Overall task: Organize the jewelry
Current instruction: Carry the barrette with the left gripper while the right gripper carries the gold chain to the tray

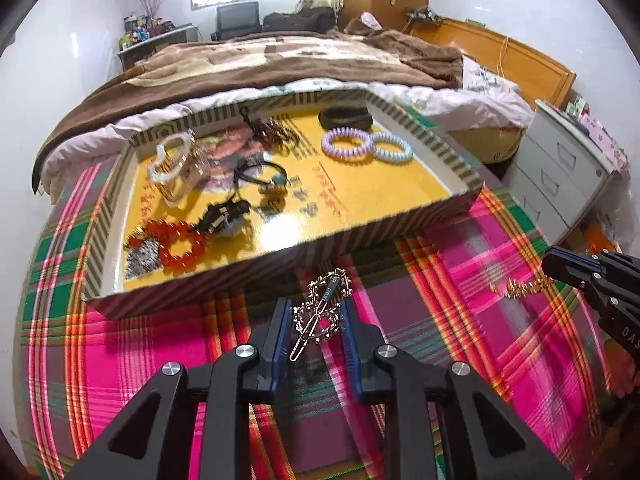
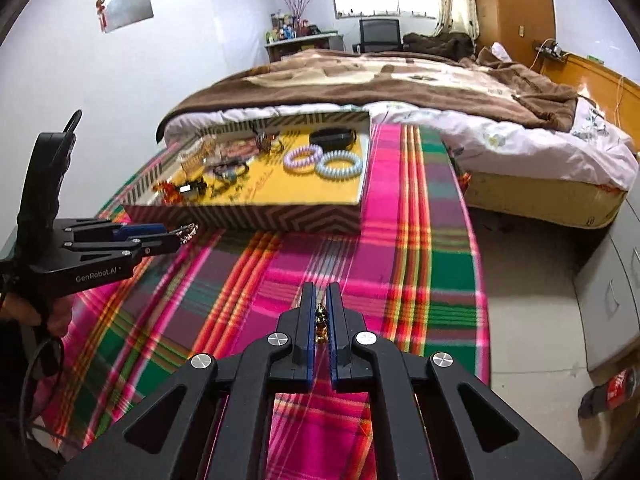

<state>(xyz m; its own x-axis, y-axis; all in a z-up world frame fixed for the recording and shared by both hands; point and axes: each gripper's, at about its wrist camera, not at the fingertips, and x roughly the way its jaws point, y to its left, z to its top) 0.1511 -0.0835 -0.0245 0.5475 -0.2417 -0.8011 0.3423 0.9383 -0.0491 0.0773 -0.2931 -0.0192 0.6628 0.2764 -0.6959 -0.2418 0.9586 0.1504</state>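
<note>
A shallow striped box (image 1: 404, 224) with a yellow floor stands on the plaid cloth; it also shows in the right wrist view (image 2: 248, 216). It holds a red bead bracelet (image 1: 180, 246), two spiral hair ties (image 1: 366, 145), a black bangle (image 1: 345, 117) and other pieces. My left gripper (image 1: 314, 322) is shut on a silver star hair clip (image 1: 320, 312), held above the cloth just in front of the box. My right gripper (image 2: 320, 308) is shut on a gold hair clip (image 2: 321, 322); the gold clip (image 1: 520, 289) shows at its tips in the left wrist view.
The plaid cloth (image 2: 400, 240) covers a table beside a bed with a brown blanket (image 2: 400, 76). A grey drawer unit (image 1: 560, 168) stands at the right. A red bottle (image 2: 612, 392) lies on the floor.
</note>
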